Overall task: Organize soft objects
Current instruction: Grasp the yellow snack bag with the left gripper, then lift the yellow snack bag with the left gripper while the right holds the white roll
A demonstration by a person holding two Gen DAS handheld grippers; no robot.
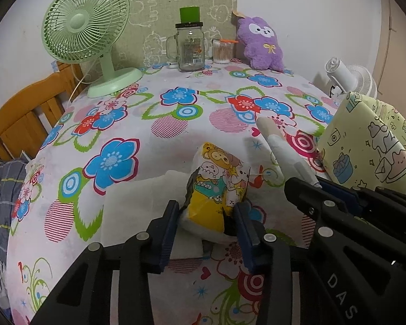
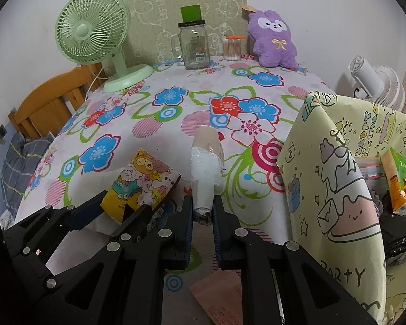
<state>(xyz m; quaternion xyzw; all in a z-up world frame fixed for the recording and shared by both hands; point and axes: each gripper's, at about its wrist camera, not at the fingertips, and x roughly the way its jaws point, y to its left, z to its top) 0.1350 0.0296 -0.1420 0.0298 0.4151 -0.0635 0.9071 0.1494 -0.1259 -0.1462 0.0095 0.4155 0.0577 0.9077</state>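
Observation:
My left gripper (image 1: 207, 211) is shut on a yellow cartoon-print tissue pack (image 1: 216, 181), holding it just above the flowered tablecloth (image 1: 149, 140). The pack also shows in the right wrist view (image 2: 140, 184). My right gripper (image 2: 201, 208) is shut on a beige and white wrapped roll (image 2: 204, 168) that points away from me. The roll shows in the left wrist view (image 1: 281, 149), to the right of the pack. A pale green cartoon-print storage box (image 2: 335, 189) stands open at the right, beside the roll.
A white folded tissue (image 1: 138, 203) lies under the pack. A green fan (image 1: 86, 29), a glass jar (image 1: 190, 48), a cotton swab tub (image 1: 221, 51) and a purple plush (image 1: 261, 43) stand at the back. A white fan (image 2: 376, 84) is at the right. A pink paper (image 2: 219, 295) lies near me.

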